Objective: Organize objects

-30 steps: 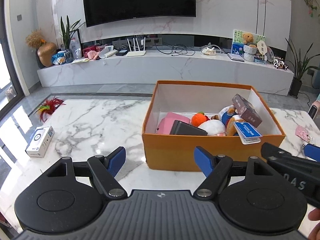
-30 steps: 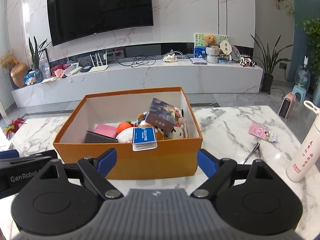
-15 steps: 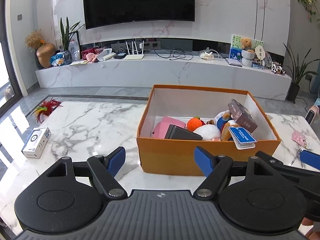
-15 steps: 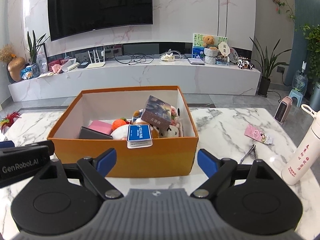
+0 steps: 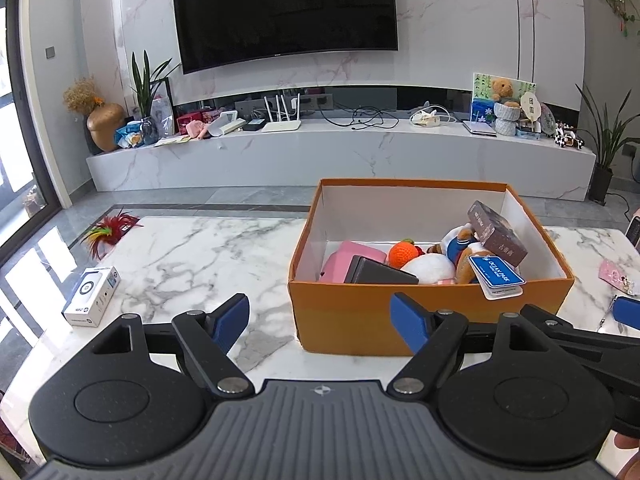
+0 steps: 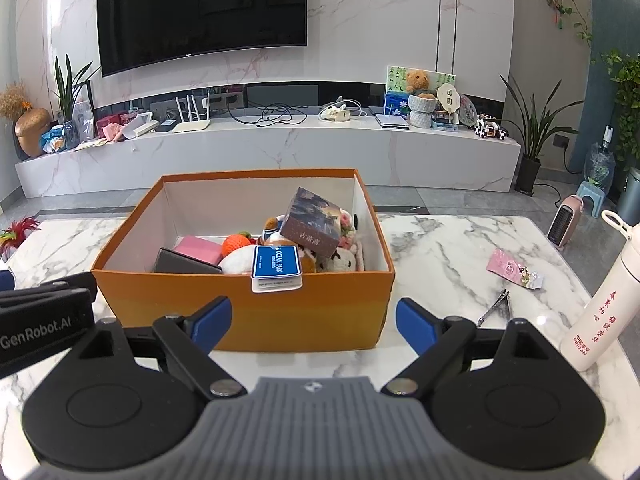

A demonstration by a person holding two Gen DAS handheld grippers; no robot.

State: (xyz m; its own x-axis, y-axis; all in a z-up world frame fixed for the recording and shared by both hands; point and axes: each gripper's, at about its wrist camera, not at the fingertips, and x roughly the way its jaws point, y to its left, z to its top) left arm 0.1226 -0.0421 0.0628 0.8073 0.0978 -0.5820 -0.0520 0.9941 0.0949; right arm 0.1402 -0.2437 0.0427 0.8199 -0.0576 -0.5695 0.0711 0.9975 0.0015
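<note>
Rectangular orange cardboard box (image 6: 304, 320) on veined marble table (image 6: 440, 248)

One orange box (image 6: 304, 320) sits on the marble table (image 6: 440, 248), holding one dark patterned carton (image 6: 314, 222), one pink case (image 6: 198, 249), one black case (image 6: 182, 266), one orange crocheted fruit (image 6: 238, 243) and several plush toys, number unclear. Outside it: one white carton (image 5: 92, 296), one white bottle (image 6: 600, 300), one nail clipper (image 6: 496, 312), one pink packet (image 6: 514, 269).
</note>
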